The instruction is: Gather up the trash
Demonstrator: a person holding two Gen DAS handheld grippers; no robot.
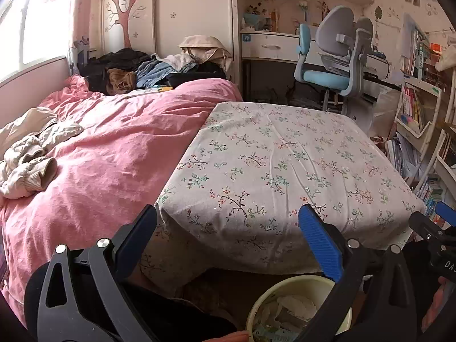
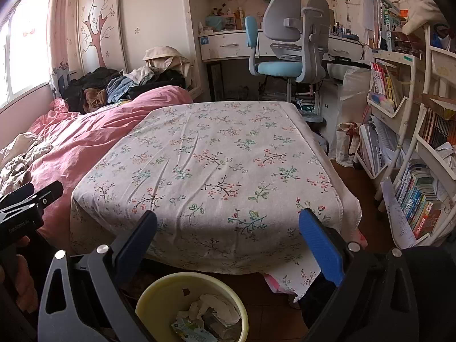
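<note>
Left gripper (image 1: 228, 225) jaws wide apart, nothing between them; right gripper (image 2: 228, 225) same, jaws apart and empty; both hover above the near edge of the floral-covered table (image 2: 216, 154); the left unit's tip shows at the left edge of the right wrist view, with part of a hand (image 2: 21, 282) on its handle, so the two sit side by side, apart; pale yellow bin (image 2: 159, 293) stands on the dark floor just below and in front of the table's near edge, upright, open top; inside it crumpled white tissues (image 2: 216, 305) and a green-printed wrapper (image 2: 191, 327), a small brown scrap on the inner wall; in the left wrist view the bin sits under the right finger, partly hidden by it; table top itself is bare cloth, wrinkled, one corner of the cloth hanging low at near right; to the left, touching the table, a bed with a pink duvet (image 1: 108, 148); cream jacket (image 1: 28, 159) lies on it near the left edge; further back a pile of dark and denim clothes (image 1: 148, 71) against the wardrobe; right side, white book racks (image 2: 413, 154) packed with books; far back, blue-seated grey desk chair (image 2: 287, 42) by the desk; bright window at far left.
</note>
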